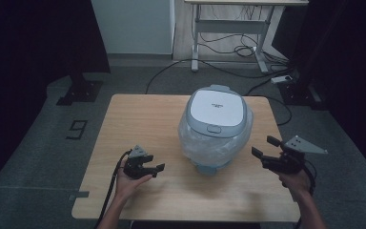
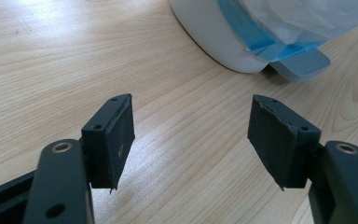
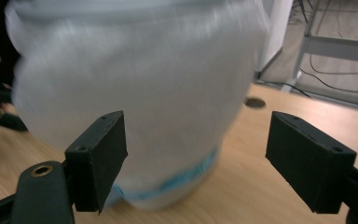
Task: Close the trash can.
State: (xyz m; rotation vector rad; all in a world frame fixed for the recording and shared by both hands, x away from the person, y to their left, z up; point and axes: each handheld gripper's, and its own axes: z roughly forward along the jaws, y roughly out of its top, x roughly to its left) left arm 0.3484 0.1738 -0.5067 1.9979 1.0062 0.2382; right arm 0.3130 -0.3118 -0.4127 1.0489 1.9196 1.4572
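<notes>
The right gripper (image 3: pixel 196 158) has its jaws spread wide, with nothing between the pads. Directly ahead of the jaws stands a white cooker (image 3: pixel 135 93) wrapped in clear plastic, blurred; a blue band shows near its base. It rests on a wooden table (image 3: pixel 247 186). A round hole (image 3: pixel 254 102) lies beyond the right-hand jaw.

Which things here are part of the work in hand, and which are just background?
In the job: rice cooker, its plastic bag, left gripper, right gripper, both open.
Just about: table, desk frame, floor cables, power strip.
</notes>
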